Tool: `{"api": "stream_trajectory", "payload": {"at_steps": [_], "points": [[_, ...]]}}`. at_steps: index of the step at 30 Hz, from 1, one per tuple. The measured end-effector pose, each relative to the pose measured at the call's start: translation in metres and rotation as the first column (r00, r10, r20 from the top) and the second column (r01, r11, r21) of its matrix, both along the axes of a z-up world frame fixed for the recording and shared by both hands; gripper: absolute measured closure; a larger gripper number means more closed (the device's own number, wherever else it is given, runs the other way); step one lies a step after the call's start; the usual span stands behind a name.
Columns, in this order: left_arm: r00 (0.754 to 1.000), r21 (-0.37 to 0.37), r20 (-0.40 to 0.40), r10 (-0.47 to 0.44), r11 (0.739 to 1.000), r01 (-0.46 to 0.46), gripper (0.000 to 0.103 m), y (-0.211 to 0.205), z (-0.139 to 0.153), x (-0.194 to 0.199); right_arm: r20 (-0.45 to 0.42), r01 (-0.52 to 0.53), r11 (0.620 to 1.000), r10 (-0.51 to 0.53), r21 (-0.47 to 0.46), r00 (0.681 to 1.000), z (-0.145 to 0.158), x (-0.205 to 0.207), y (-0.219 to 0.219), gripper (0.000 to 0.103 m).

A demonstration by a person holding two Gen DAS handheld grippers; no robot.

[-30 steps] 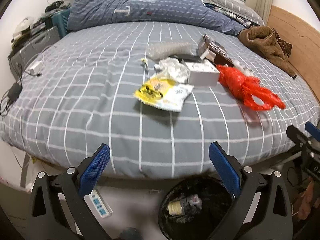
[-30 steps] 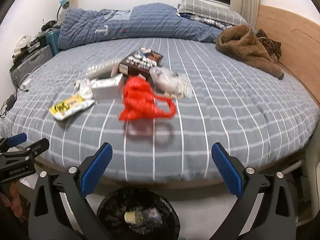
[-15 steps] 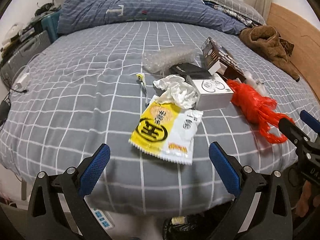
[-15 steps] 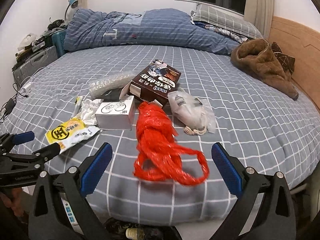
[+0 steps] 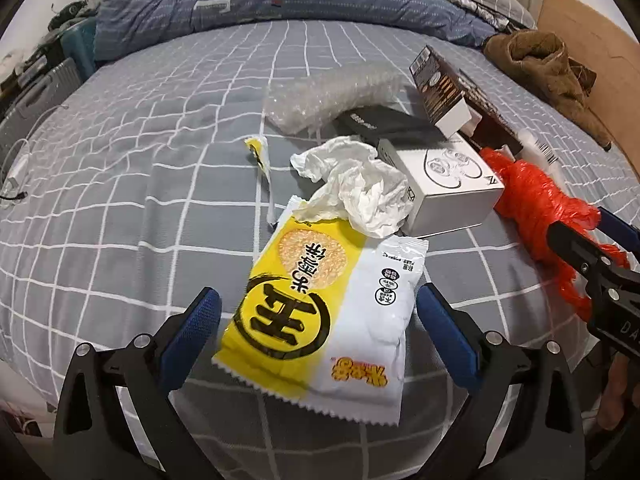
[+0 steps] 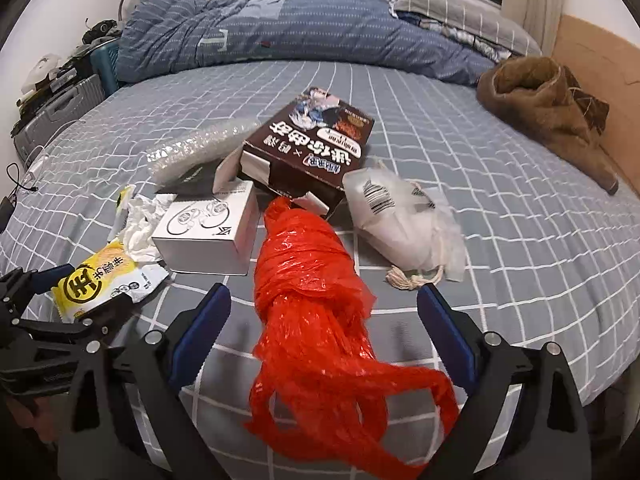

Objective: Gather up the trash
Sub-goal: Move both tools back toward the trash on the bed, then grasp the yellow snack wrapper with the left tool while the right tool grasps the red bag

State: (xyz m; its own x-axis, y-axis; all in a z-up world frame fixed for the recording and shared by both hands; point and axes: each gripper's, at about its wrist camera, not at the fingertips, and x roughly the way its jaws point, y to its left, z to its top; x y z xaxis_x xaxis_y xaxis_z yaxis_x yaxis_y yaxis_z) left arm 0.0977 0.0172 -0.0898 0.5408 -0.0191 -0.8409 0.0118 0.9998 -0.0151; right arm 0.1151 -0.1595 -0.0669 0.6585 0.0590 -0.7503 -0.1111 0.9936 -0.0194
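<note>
Trash lies in a heap on the grey checked bed [image 5: 120,200]. A yellow and white snack wrapper [image 5: 324,312] lies flat between the fingers of my left gripper [image 5: 316,304], which is open and not touching it. Behind it are a crumpled tissue [image 5: 356,188], a white box [image 5: 448,184], bubble wrap [image 5: 332,96] and a brown carton [image 6: 312,148]. A red plastic bag [image 6: 308,280] lies between the fingers of my right gripper [image 6: 323,300]; its jaws are closing, and the pads stand clear of the bag. A clear bag with a barcode [image 6: 400,216] sits to its right.
A blue duvet [image 6: 280,28] and pillows are bunched at the far side of the bed. A brown garment [image 6: 548,104] lies by the wooden headboard [image 6: 600,48] on the right. A grey suitcase [image 6: 56,112] and cables stand off the bed's left edge.
Both grippers have come forward over the bed and lower, so the trash looks much nearer. The black bin at the bed's foot has dropped out of view. The right jaws are slightly narrower.
</note>
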Motion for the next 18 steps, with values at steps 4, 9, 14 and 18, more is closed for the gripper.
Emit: {"api": "stream_trajectory", "payload": {"at_steps": [4,9,14,18], "points": [[1.000,0.003,0.002,0.000,1.000,0.000,0.008,-0.003,-0.003,0.003,-0.008,-0.002,1.000,0.002,0.008,1.000,-0.003,0.005,0.001,0.017],[1.000,0.017,0.004,-0.001,1.000,0.001,0.015,-0.005,-0.005,0.006,-0.034,-0.013,1.000,0.013,0.013,0.999,-0.010,0.012,0.006,0.029],[1.000,0.023,0.007,-0.011,1.000,0.010,0.031,-0.005,-0.007,0.006,-0.053,-0.023,1.000,0.023,0.014,0.998,-0.014,0.014,0.009,0.044],[1.000,0.013,0.009,-0.019,1.000,0.018,0.041,-0.004,-0.006,0.005,-0.060,-0.031,0.999,0.031,0.014,0.998,-0.015,0.014,0.010,0.051]]}}
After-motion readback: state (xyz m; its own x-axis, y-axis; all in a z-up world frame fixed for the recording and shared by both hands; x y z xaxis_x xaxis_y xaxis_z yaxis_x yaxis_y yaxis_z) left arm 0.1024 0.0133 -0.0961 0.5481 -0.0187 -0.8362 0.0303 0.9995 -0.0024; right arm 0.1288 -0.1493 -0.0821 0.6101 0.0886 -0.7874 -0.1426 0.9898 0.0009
